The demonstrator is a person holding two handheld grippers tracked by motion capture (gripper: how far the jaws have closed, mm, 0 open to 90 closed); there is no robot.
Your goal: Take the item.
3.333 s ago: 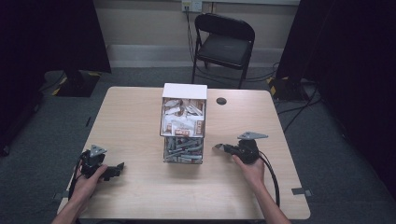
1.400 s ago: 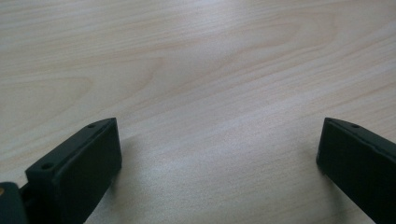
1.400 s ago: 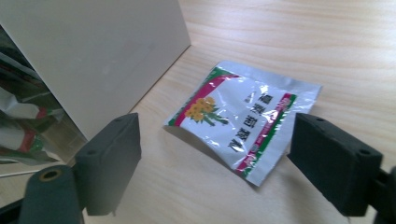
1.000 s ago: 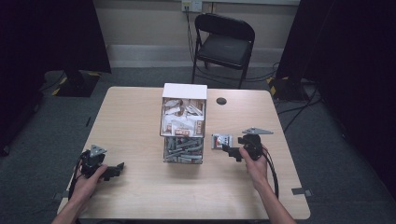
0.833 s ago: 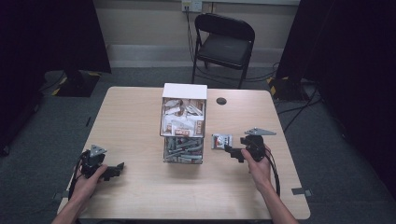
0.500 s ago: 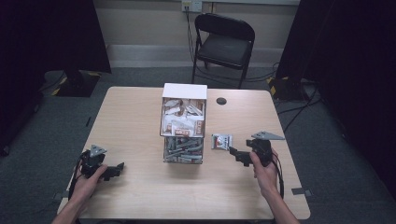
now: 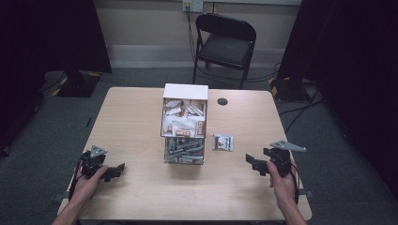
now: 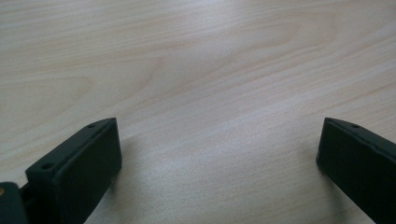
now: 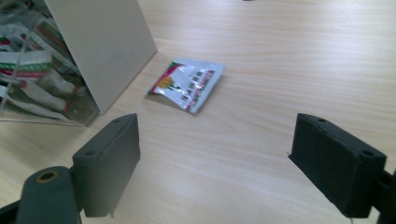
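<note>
Two tools on one light wood tabletop [image 7: 141, 117], nothing else moving. Largest item on it: a clear display box [image 7: 184, 123] with a white back panel, standing mid-tabletop, upper tier stuffed with white sachets, lower tier with grey-green stick packs. Behind the tabletop a black folding chair [image 7: 224, 44]; a small dark round cap [image 7: 222, 101] sits in the tabletop surface near the far edge.

Right tool [image 7: 256, 164] is held over the near right part of the tabletop, jaws spread wide, holding nothing. Left tool [image 7: 114, 171] rests at the near left, jaws also wide apart and empty; in the left gripper view bare wood lies between them.

The thing in play: one sachet [image 7: 223, 142], lying flat on the tabletop just beside the box's right side, apart from it. In the right gripper view the sachet [image 9: 187, 85] lies ahead of the jaws and a bit left of their centre line, well apart from them, next to the box's white wall [image 9: 102, 42]. Its long axis runs diagonally across that view. The right tool is clearly the nearer one; the left is across the box from it.

Printing: red and green artwork at one end, rows of small text on silver-white, too small to read. No brand legible on the box packs either.
</note>
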